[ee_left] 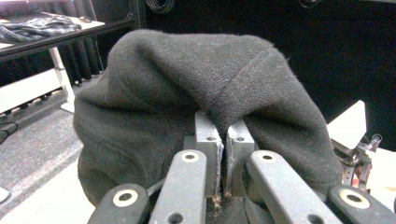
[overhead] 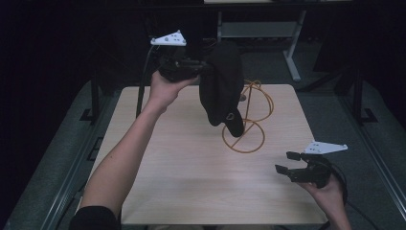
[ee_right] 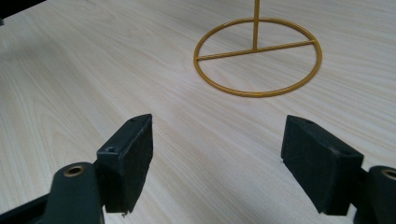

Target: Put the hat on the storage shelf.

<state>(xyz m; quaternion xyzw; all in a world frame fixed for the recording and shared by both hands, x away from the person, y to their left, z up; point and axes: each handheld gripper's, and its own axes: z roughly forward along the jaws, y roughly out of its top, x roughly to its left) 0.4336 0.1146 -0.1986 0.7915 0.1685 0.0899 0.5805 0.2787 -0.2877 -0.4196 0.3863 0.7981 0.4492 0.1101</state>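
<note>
Closest to my lens, the left tool (ee_left: pixel 223 154) has its jaws pinched tight on a fold of the black cap (overhead: pixel 221 84), which I hold raised over the far side of the desk (overhead: pixel 191 163), beside the gold wire stand (overhead: pixel 250 115). My guess: I'm hanging it there, though its top is hidden. Next, lower the crown onto it. My right tool (ee_right: pixel 217 161) waits wide open, holding nothing.

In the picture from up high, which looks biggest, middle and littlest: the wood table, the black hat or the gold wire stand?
1. The light wooden table top looks biggest.
2. The black fabric cap held by the left gripper.
3. The gold wire stand looks about as big as the cap, which hides part of it, so that order is unsure.
</note>
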